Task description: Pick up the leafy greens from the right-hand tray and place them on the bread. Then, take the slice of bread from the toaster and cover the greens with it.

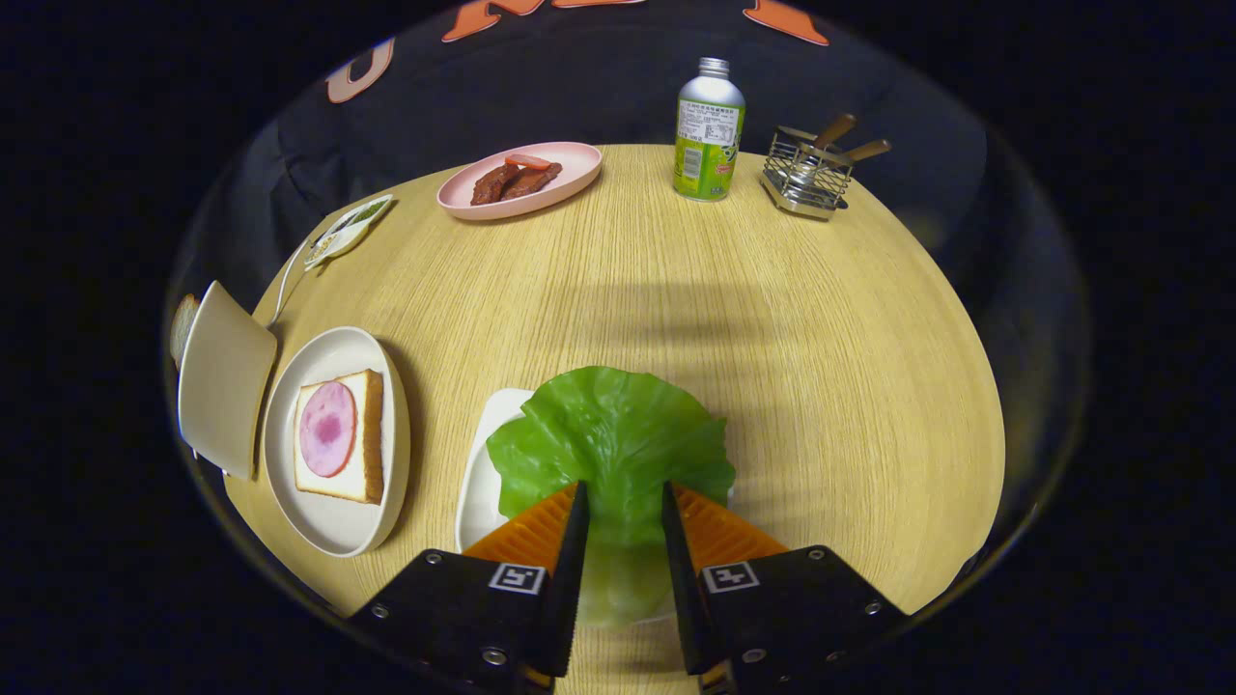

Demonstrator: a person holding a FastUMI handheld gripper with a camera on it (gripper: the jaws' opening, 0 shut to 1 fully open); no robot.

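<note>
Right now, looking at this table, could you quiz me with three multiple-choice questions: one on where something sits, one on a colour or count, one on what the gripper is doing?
1. Where is the green ruffled lettuce leaf?
A. between the gripper's fingers, over the small white tray
B. on the pink oval plate
C. beside the wire utensil basket

2. What tops the square bread slice on the round white plate?
A. two tomato slices
B. one round pink ham slice
C. nothing

3. How does the gripper stand?
A. wide open above bare wood
B. around the leaf, fingers apart
C. clamped on the green bottle

Answers: 1 A, the leaf runs between the fingers; 2 B, one pink disc lies there; 3 B, a gap shows leaf between the fingers.
</note>
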